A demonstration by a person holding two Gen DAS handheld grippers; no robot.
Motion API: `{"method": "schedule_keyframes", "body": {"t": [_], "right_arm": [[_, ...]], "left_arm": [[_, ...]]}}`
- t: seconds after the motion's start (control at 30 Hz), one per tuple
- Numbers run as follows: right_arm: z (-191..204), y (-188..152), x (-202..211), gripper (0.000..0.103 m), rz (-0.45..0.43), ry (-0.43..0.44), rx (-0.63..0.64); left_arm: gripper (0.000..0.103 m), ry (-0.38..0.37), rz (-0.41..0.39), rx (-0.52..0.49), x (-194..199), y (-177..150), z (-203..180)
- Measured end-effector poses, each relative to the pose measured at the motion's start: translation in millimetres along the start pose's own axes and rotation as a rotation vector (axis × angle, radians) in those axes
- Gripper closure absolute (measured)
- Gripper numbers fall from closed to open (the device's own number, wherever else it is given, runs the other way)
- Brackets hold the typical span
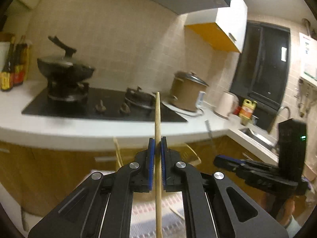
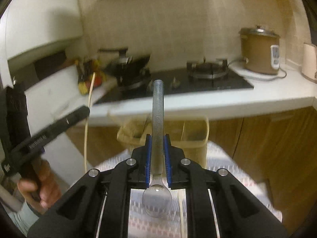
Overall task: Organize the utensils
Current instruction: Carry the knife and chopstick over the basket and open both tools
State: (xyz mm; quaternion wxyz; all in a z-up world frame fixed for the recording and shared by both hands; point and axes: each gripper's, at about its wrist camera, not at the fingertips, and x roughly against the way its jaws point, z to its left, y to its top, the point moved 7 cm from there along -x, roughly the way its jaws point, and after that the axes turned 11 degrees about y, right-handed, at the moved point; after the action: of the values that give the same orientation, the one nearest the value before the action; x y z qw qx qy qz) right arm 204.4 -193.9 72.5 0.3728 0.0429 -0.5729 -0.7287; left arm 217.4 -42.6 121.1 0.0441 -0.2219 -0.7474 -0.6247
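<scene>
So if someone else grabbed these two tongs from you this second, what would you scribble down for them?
Left tongs: shut on one wooden chopstick, which stands upright between the blue pads.
Right tongs: shut on the handle of a metal spoon, bowl end back toward the hand, handle pointing ahead.
Both are held in the air in front of the stove counter, over a patterned cloth.
A pale utensil holder sits ahead on the cloth, below the counter edge.
Done: both pieces picked up.
Left: set each in its place, probably that holder. I cannot tell which compartment.
</scene>
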Motion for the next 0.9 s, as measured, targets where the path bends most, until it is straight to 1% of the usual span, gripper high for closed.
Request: {"method": "schedule_keyframes", "body": {"t": [0.13, 0.27, 0.33, 0.4, 0.5, 0.6, 0.7, 0.9], "right_arm": [[-4.1, 31.8, 0.9, 0.093, -0.106, -0.007, 0.03], [-7.4, 57.3, 3.8, 0.093, -0.21, -0.06, 0.083], [-11.8, 67.3, 4.4, 0.093, -0.268, -0.107, 0.119], [-18.6, 72.6, 2.3, 0.093, -0.293, -0.133, 0.132], [-30.5, 74.3, -6.9, 0.093, -0.308, -0.172, 0.15], [-39.9, 69.4, -19.7, 0.093, -0.303, -0.196, 0.171], [-48.1, 64.2, -31.4, 0.093, -0.292, -0.195, 0.168], [-57.6, 55.1, -47.7, 0.093, -0.277, -0.191, 0.169]], "left_arm": [[0.099, 0.009, -0.046, 0.037, -17.9, 23.5, 1.4], [0.099, 0.017, -0.115, 0.068, -25.5, 42.3, 6.2], [0.099, 0.016, -0.161, 0.086, -27.2, 51.7, 10.0], [0.099, 0.026, -0.197, 0.102, -28.3, 59.8, 12.1], [0.099, 0.051, -0.253, 0.109, -30.2, 67.2, 16.2], [0.099, 0.098, -0.314, 0.082, -34.1, 67.0, 16.8], [0.099, 0.146, -0.346, 0.043, -42.8, 63.0, 13.7], [0.099, 0.167, -0.365, -0.004, -63.7, 47.8, 7.5]]}}
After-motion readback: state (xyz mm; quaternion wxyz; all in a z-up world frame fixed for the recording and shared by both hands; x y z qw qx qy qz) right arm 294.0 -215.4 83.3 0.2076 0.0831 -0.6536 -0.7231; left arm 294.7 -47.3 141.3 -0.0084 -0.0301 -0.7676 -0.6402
